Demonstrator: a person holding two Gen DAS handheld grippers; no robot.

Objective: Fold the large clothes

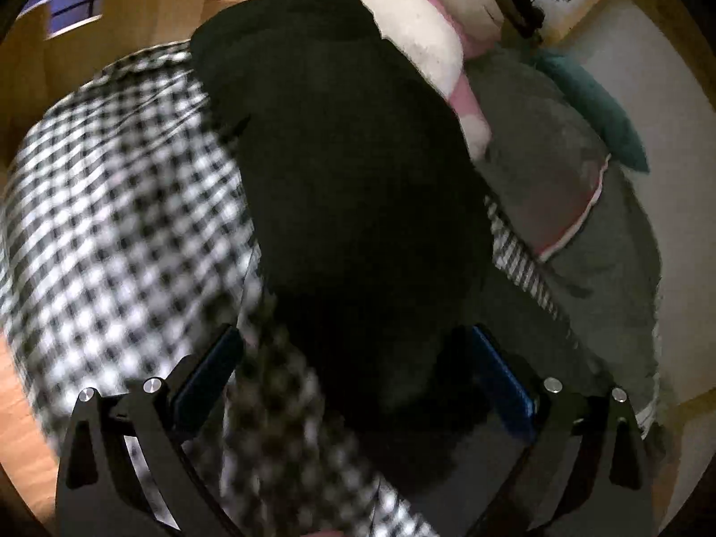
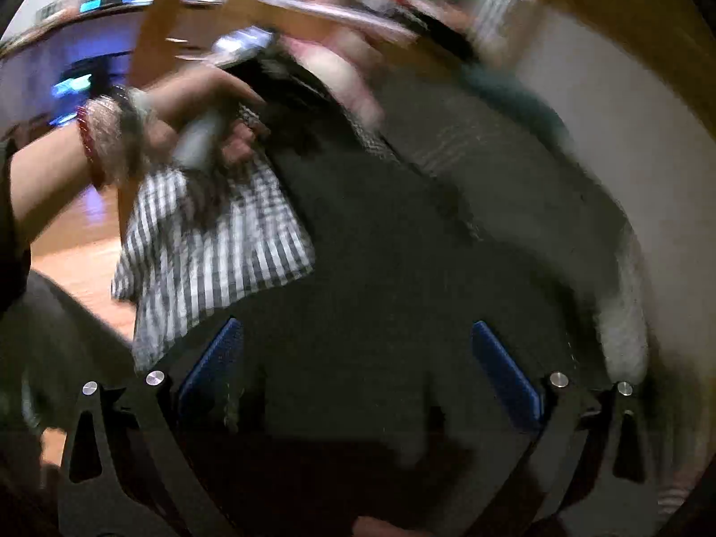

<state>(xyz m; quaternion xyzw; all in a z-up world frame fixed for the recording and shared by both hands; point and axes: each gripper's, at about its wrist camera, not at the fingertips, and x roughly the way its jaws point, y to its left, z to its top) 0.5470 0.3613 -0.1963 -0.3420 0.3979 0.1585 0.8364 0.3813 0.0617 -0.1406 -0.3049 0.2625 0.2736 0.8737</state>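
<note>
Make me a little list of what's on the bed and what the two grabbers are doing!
surface: bed with black-and-white checked cover
garment: black garment spread down the middle
left gripper: open, garment between its fingers
right gripper: open, over dark cloth
also there: pink and white plush toy, grey blanket, teal pillow
blur: right view smeared

Both wrist views close over the bed, angled down, sharing the dark garment (image 1: 349, 188) and checked sheet (image 2: 210, 241)

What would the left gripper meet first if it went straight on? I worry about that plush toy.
Probably the black garment, which already fills the space between the open left gripper. The pink plush toy lies farther back; depth is unclear.
</note>
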